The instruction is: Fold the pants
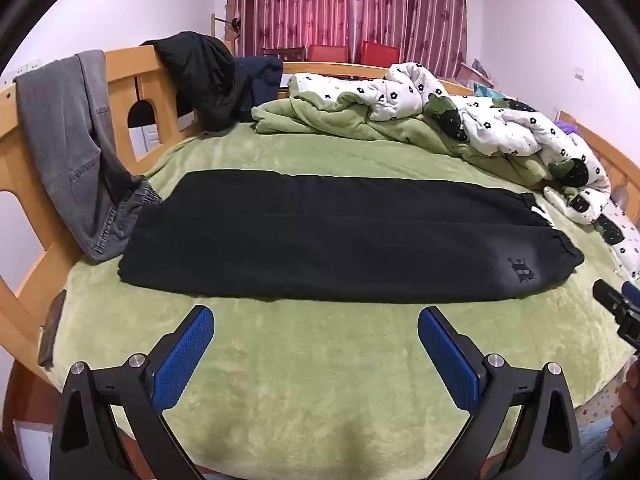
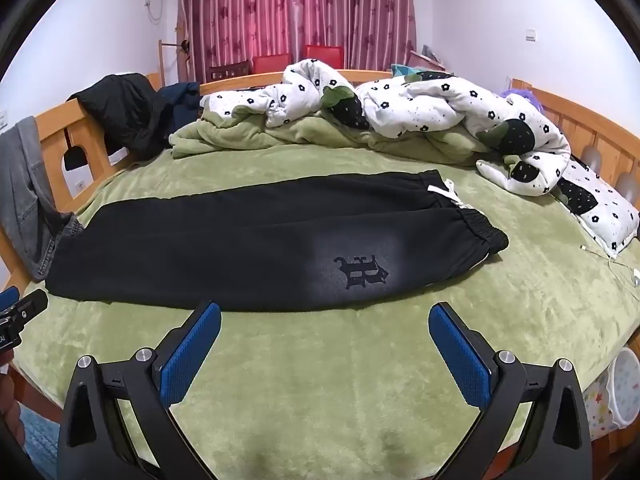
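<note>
Black pants (image 1: pixel 320 240) lie flat across the green bed, one leg folded over the other, waistband with white drawstring to the right, leg ends to the left. They also show in the right wrist view (image 2: pixel 240 248), with a dark emblem (image 2: pixel 360 272) near the waist. My left gripper (image 1: pixel 316 320) is open and empty, just short of the pants' near edge. My right gripper (image 2: pixel 324 316) is open and empty, near the emblem side of the near edge. Each gripper shows at the edge of the other's view.
A crumpled white flowered quilt (image 1: pixel 480 120) and green blanket (image 1: pixel 320 120) lie at the bed's far side. Grey jeans (image 1: pixel 76 152) and a black jacket (image 1: pixel 200 76) hang on the wooden bed rail (image 1: pixel 128 64). A white cable (image 2: pixel 616 268) lies at right.
</note>
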`<state>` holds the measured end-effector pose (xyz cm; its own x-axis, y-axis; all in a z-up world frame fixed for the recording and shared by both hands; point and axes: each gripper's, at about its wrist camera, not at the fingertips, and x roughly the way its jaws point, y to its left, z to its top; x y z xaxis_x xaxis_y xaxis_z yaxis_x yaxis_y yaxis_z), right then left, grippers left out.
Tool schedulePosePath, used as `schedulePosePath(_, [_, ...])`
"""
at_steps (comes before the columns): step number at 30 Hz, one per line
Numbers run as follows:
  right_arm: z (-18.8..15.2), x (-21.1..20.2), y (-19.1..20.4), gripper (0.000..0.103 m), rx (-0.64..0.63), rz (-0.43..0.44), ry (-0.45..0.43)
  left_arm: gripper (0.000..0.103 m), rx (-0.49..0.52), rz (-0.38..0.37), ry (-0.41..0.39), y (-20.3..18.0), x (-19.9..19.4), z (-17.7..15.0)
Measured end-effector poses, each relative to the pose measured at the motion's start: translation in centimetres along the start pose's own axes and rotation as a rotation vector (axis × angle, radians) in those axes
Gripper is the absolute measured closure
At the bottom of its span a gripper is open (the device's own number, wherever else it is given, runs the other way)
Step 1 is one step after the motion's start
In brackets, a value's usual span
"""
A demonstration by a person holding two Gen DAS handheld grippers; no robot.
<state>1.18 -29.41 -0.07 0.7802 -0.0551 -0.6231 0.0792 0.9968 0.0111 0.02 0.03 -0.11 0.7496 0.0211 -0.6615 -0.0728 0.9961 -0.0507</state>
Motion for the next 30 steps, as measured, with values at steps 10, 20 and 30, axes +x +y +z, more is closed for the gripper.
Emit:
schedulePosePath(10, [-0.2, -0.1, -0.3, 0.001, 0.005, -0.011, -0.011, 0.000, 0.035, 0.013, -0.020, -0.5, -0.4, -0.1])
schedulePosePath(20, [-0.2, 0.0, -0.2, 0.001, 0.006, -0.017, -0.007, 0.000, 0.017, 0.011, -0.023, -0.1, -0.6, 0.0])
schedulePosePath(30, [-0.5, 0.4, -0.5, 0.001, -0.007, -0.021, -0.003, 0.000, 0.011, 0.017, -0.019, 0.0, -0.3, 0.0])
